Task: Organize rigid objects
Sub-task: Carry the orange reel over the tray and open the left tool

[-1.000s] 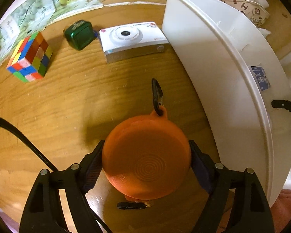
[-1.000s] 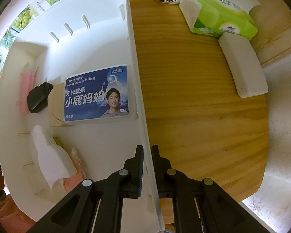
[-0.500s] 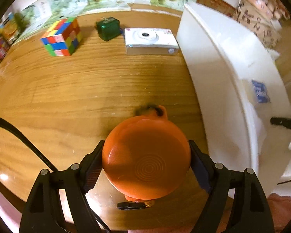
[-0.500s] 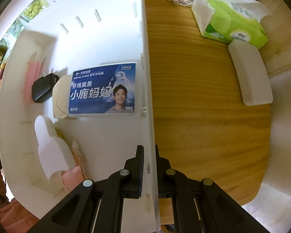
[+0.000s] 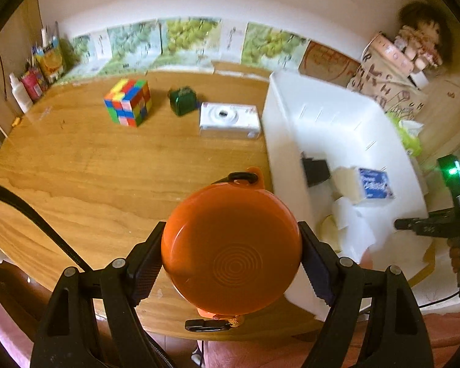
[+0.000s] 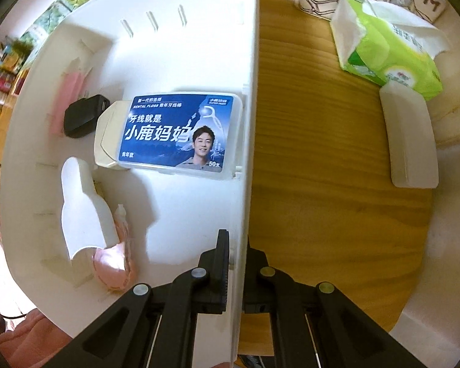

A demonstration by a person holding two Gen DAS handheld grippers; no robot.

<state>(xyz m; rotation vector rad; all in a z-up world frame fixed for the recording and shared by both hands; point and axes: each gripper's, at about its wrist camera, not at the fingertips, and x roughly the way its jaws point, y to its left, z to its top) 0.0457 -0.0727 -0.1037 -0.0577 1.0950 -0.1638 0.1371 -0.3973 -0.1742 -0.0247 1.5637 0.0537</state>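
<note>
So far the cube (image 5: 128, 106), green box (image 5: 183, 100) and camera (image 5: 230, 120) wait on the table (image 5: 76, 165), the left claw (image 5: 231, 260) grips the orange case (image 5: 231, 253) beside the white bin (image 5: 337, 116), where a floss box (image 6: 174, 133) already lies, its wall pinched by the right claw (image 6: 237, 271).

Orange round case (image 5: 231, 251), w/ concentric rings on its face & a black clip at top and bottom, is held off the tabletop (image 5: 92, 184) near its front edge, just left of the white bin (image 5: 279, 141).

Bin is seen toward the tabletop's right side; its right wall is pinched. Inside: dental floss box (image 6: 181, 133) w/ blue label against the right wall, black adapter (image 6: 84, 119) just left of it, white bottle (image 6: 82, 211) & pink item (image 6: 115, 263) nearer the front.

Multicolour cube (image 5: 128, 101), green box (image 5: 183, 101) & white camera (image 5: 230, 120) are lined up toward the tabletop's far edge, camera just beside the bin.
</note>
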